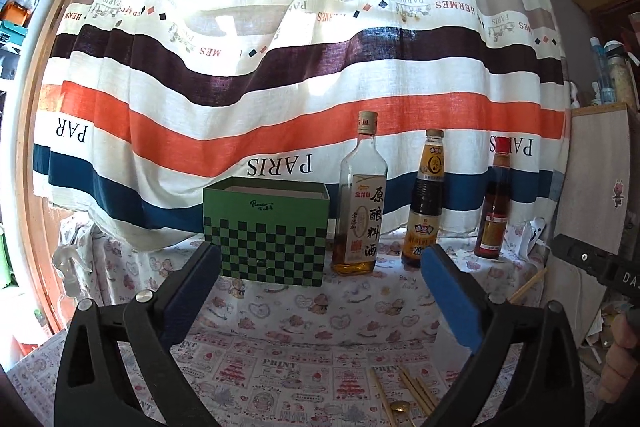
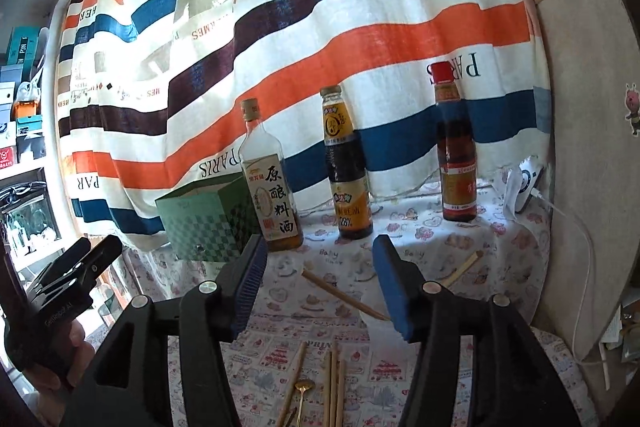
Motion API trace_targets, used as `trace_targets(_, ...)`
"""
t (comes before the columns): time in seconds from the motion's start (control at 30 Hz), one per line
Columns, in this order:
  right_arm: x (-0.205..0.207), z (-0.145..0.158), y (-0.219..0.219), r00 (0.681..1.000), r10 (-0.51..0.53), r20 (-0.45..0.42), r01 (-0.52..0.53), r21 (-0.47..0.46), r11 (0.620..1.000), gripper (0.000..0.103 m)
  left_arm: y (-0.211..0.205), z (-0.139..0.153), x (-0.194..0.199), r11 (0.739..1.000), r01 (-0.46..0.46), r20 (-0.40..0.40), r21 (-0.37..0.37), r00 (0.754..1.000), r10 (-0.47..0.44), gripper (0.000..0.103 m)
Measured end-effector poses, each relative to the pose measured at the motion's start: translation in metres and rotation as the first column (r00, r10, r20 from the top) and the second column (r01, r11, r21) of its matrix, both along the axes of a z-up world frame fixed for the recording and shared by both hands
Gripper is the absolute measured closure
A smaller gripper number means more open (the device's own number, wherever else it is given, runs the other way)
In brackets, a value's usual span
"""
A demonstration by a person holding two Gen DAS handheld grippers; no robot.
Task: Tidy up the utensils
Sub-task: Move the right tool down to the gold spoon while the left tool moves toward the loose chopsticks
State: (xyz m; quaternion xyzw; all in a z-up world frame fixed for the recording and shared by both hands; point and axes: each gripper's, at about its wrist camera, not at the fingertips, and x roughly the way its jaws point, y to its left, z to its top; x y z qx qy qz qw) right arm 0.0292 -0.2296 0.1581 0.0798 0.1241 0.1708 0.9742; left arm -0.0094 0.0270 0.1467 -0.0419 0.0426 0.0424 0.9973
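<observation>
Several wooden chopsticks (image 2: 334, 387) and a small gold spoon (image 2: 304, 386) lie on the patterned tablecloth near the front edge, below my open, empty right gripper (image 2: 320, 283). Another chopstick (image 2: 344, 295) lies slanted between the right fingers, and one more (image 2: 464, 269) lies to the right. The left wrist view shows chopsticks (image 1: 416, 393) and the spoon's bowl (image 1: 400, 406) at the bottom. My left gripper (image 1: 320, 279) is open and empty above the table. A green checkered open box (image 1: 266, 233) stands at the back left; it also shows in the right wrist view (image 2: 204, 223).
Three sauce bottles stand along the back: a cooking wine bottle (image 1: 362, 203), a dark soy bottle (image 1: 426, 203) and a red-capped bottle (image 1: 494, 207). A striped curtain (image 1: 280, 67) hangs behind. A wooden board (image 2: 580, 147) leans at right, with a white charger and cable (image 2: 528, 183).
</observation>
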Motion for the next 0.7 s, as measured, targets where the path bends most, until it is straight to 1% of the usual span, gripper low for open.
trace_targets(0.07, 0.012, -0.016, 0.005, 0.999, 0.01, -0.044, -0.01, -0.017, 1.0, 0.046, -0.003, -0.01, 0.005, 1.0, 0.007, -0.026, 0.011, 1.0, -0.006, 0.004)
trace_targets(0.13, 0.026, -0.031, 0.009, 0.993, 0.029, -0.114, -0.031, -0.016, 0.999, 0.046, -0.004, -0.018, 0.012, 1.0, 0.02, -0.059, -0.001, 0.998, -0.02, 0.004)
trace_targets(0.2, 0.038, -0.047, 0.011, 0.981, 0.078, -0.18, -0.075, 0.021, 0.997, 0.046, -0.002, -0.026, 0.019, 0.998, 0.053, -0.104, -0.043, 0.993, -0.057, 0.004)
trace_targets(0.23, 0.042, -0.054, 0.012, 0.975, 0.09, -0.203, -0.086, 0.032, 0.996, 0.046, 0.001, -0.031, 0.023, 0.994, 0.076, -0.134, -0.078, 0.987, -0.086, 0.004)
trace_targets(0.27, 0.045, -0.061, 0.014, 0.971, 0.094, -0.219, -0.09, 0.028, 0.996, 0.046, 0.004, -0.035, 0.027, 0.988, 0.102, -0.17, -0.114, 0.978, -0.121, 0.004)
trace_targets(0.33, 0.048, -0.074, 0.021, 0.965, 0.095, -0.244, -0.099, -0.006, 0.995, 0.046, 0.01, -0.044, 0.037, 0.971, 0.162, -0.248, -0.175, 0.947, -0.203, 0.004)
trace_targets(0.37, 0.049, -0.079, 0.024, 0.962, 0.102, -0.254, -0.11, -0.017, 0.994, 0.046, 0.012, -0.05, 0.041, 0.962, 0.186, -0.275, -0.199, 0.932, -0.237, 0.004)
trace_targets(0.4, 0.051, -0.084, 0.027, 0.957, 0.114, -0.268, -0.123, -0.018, 0.992, 0.046, 0.015, -0.056, 0.042, 0.959, 0.19, -0.283, -0.211, 0.927, -0.246, 0.004)
trace_targets(0.43, 0.053, -0.09, 0.028, 0.949, 0.129, -0.288, -0.138, -0.009, 0.99, 0.046, 0.016, -0.063, 0.044, 0.962, 0.172, -0.293, -0.212, 0.928, -0.231, 0.004)
trace_targets(0.5, 0.061, -0.102, 0.031, 0.925, 0.165, -0.342, -0.167, 0.023, 0.986, 0.046, 0.015, -0.078, 0.052, 0.976, 0.118, -0.332, -0.181, 0.927, -0.173, 0.004)
trace_targets(0.53, 0.064, -0.109, 0.033, 0.913, 0.178, -0.367, -0.177, 0.036, 0.984, 0.046, 0.015, -0.087, 0.058, 0.982, 0.093, -0.355, -0.166, 0.923, -0.147, 0.004)
trace_targets(0.57, 0.068, -0.115, 0.034, 0.903, 0.184, -0.389, -0.182, 0.043, 0.982, 0.046, 0.014, -0.093, 0.063, 0.983, 0.083, -0.373, -0.162, 0.917, -0.139, 0.004)
trace_targets(0.63, 0.075, -0.128, 0.038, 0.888, 0.177, -0.424, -0.178, 0.037, 0.983, 0.046, 0.017, -0.106, 0.072, 0.98, 0.081, -0.398, -0.184, 0.905, -0.15, 0.004)
trace_targets(0.67, 0.078, -0.135, 0.04, 0.881, 0.172, -0.441, -0.176, 0.031, 0.984, 0.046, 0.021, -0.111, 0.074, 0.978, 0.067, -0.399, -0.196, 0.906, -0.142, 0.004)
trace_targets(0.7, 0.082, -0.142, 0.042, 0.87, 0.177, -0.461, -0.183, 0.032, 0.983, 0.049, 0.022, -0.114, 0.075, 0.977, 0.055, -0.402, -0.205, 0.906, -0.136, 0.004)
